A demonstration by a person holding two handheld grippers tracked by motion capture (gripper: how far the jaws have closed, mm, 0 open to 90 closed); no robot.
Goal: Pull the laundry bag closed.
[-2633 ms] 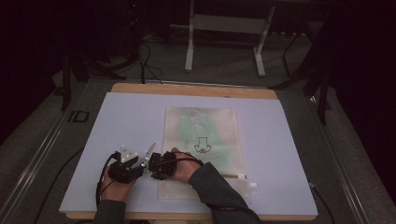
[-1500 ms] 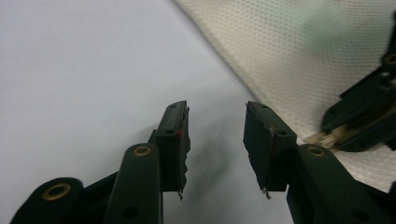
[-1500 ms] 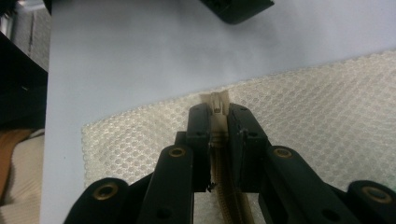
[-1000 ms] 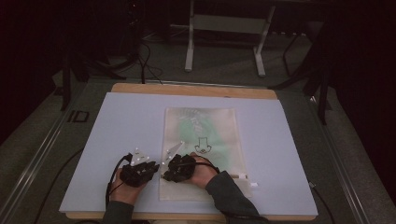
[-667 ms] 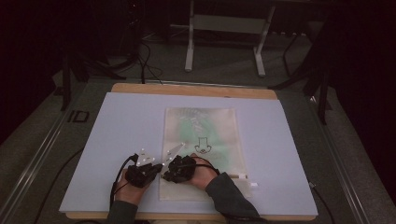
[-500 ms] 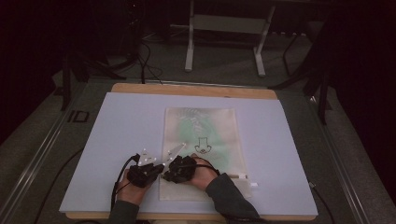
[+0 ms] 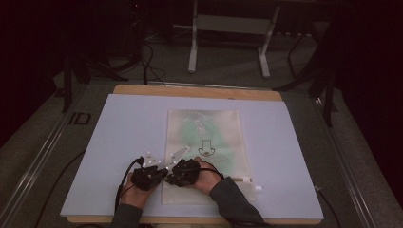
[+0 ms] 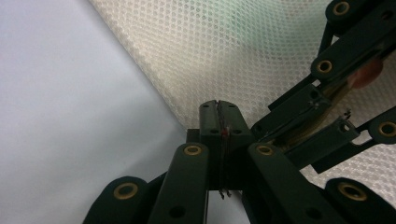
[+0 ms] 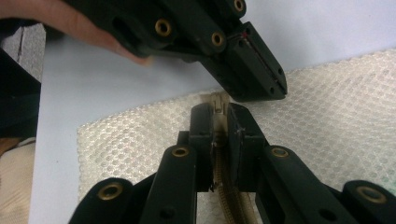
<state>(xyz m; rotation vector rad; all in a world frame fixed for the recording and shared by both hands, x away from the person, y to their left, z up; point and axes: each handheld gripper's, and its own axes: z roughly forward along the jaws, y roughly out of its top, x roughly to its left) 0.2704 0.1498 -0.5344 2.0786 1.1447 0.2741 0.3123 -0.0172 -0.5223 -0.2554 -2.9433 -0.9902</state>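
A cream mesh bag [image 7: 209, 137] with a green print lies flat on the pale mat [image 7: 119, 123]. Both grippers meet at its left edge near the front. My left gripper [image 7: 160, 172] [image 8: 218, 108] is shut, its tips pinched on the very edge of the mesh [image 8: 243, 51]. My right gripper [image 7: 170, 171] [image 9: 218, 112] is shut on the beige zipper pull [image 9: 217, 103], and the zipper tape [image 9: 229, 200] runs back between its jaws. In the right gripper view the left gripper [image 9: 276, 88] comes in from the upper left, its tips just beyond my own.
Small white pieces [image 7: 251, 183] lie by the bag's front right corner. The table's wooden edge [image 7: 199, 91] is at the far side, with a metal stand [image 7: 228, 23] and floor cables [image 7: 142, 61] beyond. Bare mat lies left and right of the bag.
The left gripper, earlier open and off the bag's left side, has moved right to the bag's edge and shut beside the right gripper. The right gripper has stayed put.
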